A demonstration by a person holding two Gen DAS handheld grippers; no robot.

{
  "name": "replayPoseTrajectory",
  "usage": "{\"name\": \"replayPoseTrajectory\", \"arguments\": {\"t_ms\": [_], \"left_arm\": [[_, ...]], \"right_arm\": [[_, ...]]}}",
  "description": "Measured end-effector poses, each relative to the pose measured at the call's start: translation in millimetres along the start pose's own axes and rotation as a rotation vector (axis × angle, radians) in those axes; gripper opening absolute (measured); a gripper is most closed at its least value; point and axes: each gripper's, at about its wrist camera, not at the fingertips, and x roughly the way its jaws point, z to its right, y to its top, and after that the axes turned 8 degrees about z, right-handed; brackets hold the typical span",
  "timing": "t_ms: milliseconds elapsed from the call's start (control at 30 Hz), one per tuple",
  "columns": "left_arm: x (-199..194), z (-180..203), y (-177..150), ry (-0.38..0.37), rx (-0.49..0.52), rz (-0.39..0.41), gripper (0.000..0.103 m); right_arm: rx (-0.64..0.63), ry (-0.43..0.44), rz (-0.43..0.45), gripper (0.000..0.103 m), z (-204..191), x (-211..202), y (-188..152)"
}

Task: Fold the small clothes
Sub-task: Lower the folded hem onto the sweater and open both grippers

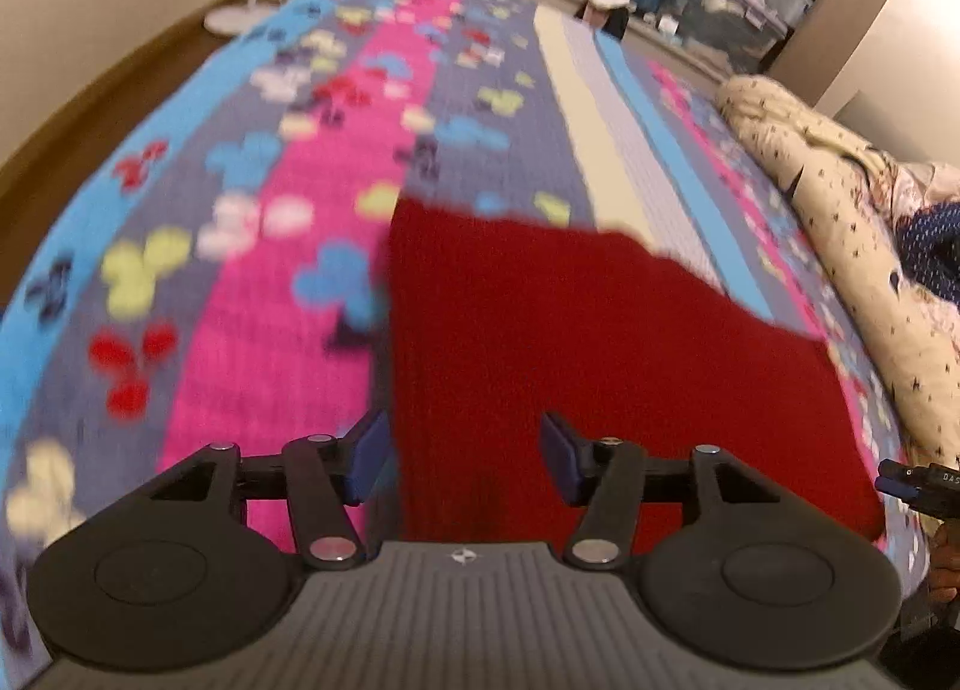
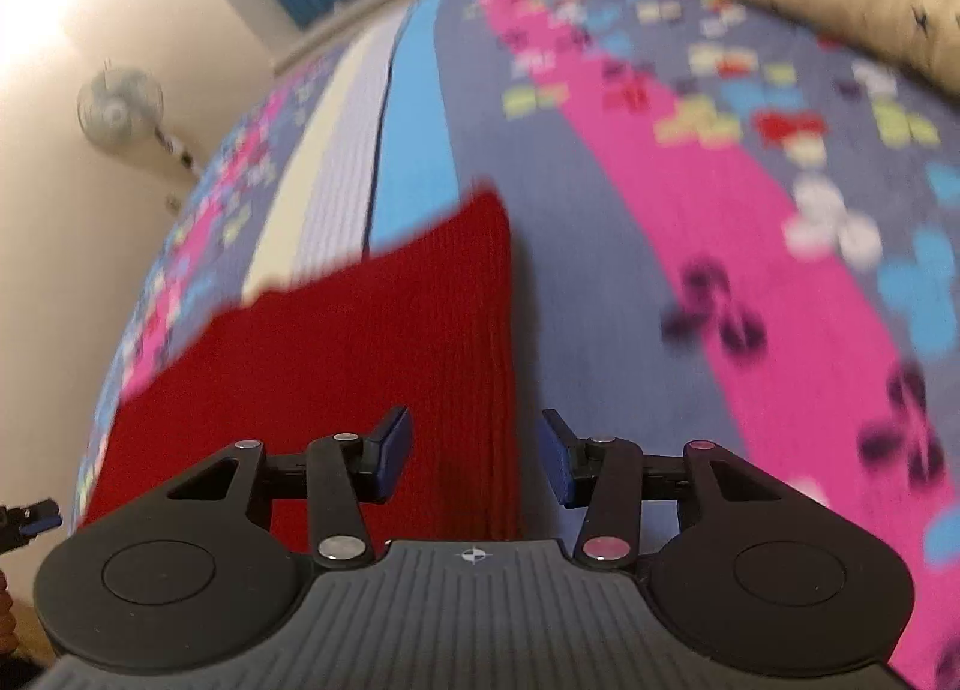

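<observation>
Red garment (image 1: 600,366) flat on bedspread (image 1: 240,270) | both tongs (image 1: 465,459) (image 2: 477,459) apart, empty

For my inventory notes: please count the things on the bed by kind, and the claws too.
Red knitted cloth: 1
Cream patterned quilt roll: 1
Claws, left claw and right claw, both open with nothing gripped: 2
Total: 4

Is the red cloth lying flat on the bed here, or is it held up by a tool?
Lying flat. The red cloth rests on the patterned bedspread, its edges straight, and nothing sits between either tool's open fingers.
</observation>
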Motion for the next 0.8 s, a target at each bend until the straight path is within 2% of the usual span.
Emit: {"name": "replayPoseTrajectory", "arguments": {"t_ms": [67,200,233,267,300,333,433,500,533,567,633,667,700,733,800], "left_arm": [[2,-5,-14,0.025,-0.020,-0.060,0.061],[2,-8,-23,0.013,-0.025,-0.098,0.059],[5,-11,-23,0.008,-0.038,-0.118,0.054],[8,-13,-25,0.002,-0.050,-0.137,0.046],[10,-13,-26,-0.007,-0.055,-0.151,0.020],[9,-11,-27,-0.020,-0.048,-0.153,0.015],[-15,-1,-20,-0.056,-0.001,-0.021,0.014],[-29,-7,-19,-0.075,-0.034,0.025,0.014],[-26,-12,-22,-0.046,-0.038,-0.003,0.014],[-18,-15,-26,-0.015,-0.037,-0.054,0.015],[3,-13,-34,0.023,0.010,-0.169,0.016],[9,-8,-36,0.041,0.053,-0.197,0.017],[9,-5,-37,0.061,0.087,-0.194,0.025],[4,-2,-35,0.069,0.104,-0.164,0.027],[-15,3,-29,0.062,0.136,-0.046,0.027]], "right_arm": [[-0.058,-0.029,-0.011,0.049,-3,-6,-14],[-0.071,-0.034,-0.066,0.049,1,-8,-33],[-0.072,-0.033,-0.067,0.049,2,-8,-34],[-0.072,-0.025,-0.066,0.044,3,-10,-36],[-0.069,-0.011,-0.061,0.018,4,-12,-35],[-0.064,0.007,-0.054,0.013,4,-14,-34],[-0.149,0.044,0.075,0.011,-11,-40,-31],[-0.120,0.100,0.154,0.011,-13,-58,-28],[-0.089,0.086,0.141,0.011,-8,-58,-30],[-0.074,0.043,0.092,0.011,-3,-50,-33],[-0.080,-0.066,-0.077,0.011,7,-21,-45],[-0.096,-0.082,-0.127,0.011,8,-13,-50],[-0.124,-0.084,-0.132,0.012,5,-11,-51],[-0.147,-0.080,-0.110,0.012,1,-14,-49],[-0.187,-0.057,-0.021,0.014,-9,-31,-45]]}}
